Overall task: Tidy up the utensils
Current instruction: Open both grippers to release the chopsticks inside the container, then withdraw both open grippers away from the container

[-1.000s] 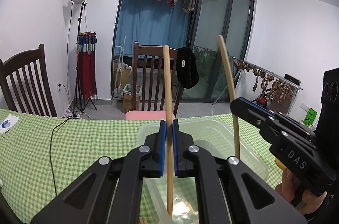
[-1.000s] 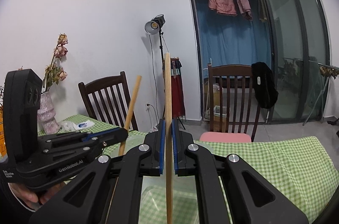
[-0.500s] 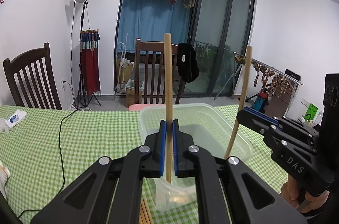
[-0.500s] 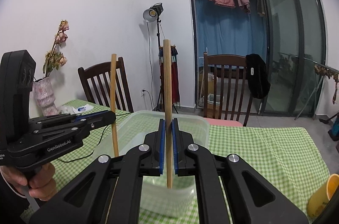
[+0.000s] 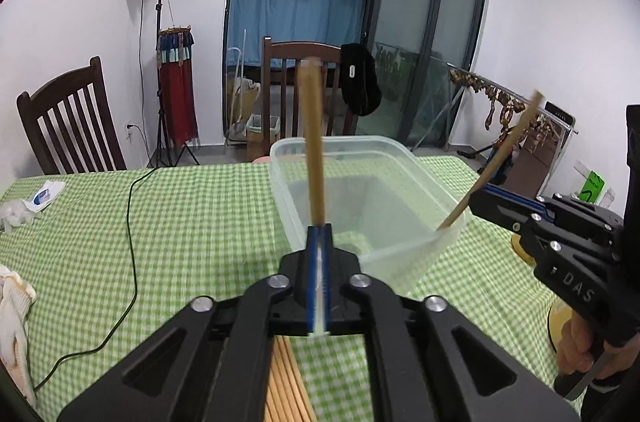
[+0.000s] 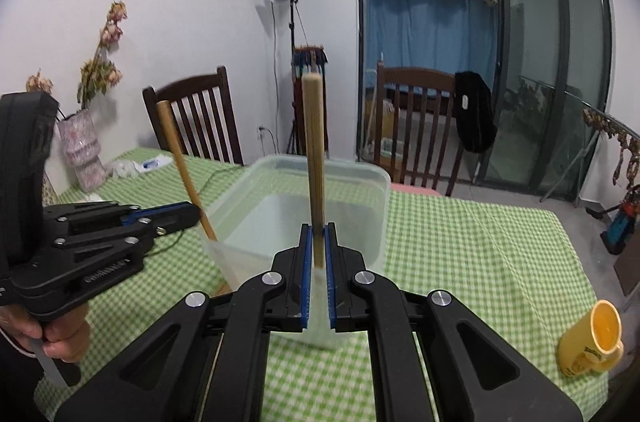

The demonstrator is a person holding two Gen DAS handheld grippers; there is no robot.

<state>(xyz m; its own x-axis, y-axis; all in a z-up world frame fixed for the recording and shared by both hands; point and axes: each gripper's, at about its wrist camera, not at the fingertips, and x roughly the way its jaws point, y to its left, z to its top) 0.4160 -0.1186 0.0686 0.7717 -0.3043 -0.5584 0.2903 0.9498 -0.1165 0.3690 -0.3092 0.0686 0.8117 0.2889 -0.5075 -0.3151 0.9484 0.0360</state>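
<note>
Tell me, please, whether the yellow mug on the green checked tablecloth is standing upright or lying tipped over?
Tipped over. The yellow mug lies on its side on the green checked tablecloth, its open mouth turned up toward the camera.

Both grippers now sit lower and nearer the clear container (image 5: 372, 190), more of the worktop (image 5: 192, 222) showing; the right gripper's chopstick (image 5: 492, 162) leans over its rim, where a second ago it stood upright
</note>
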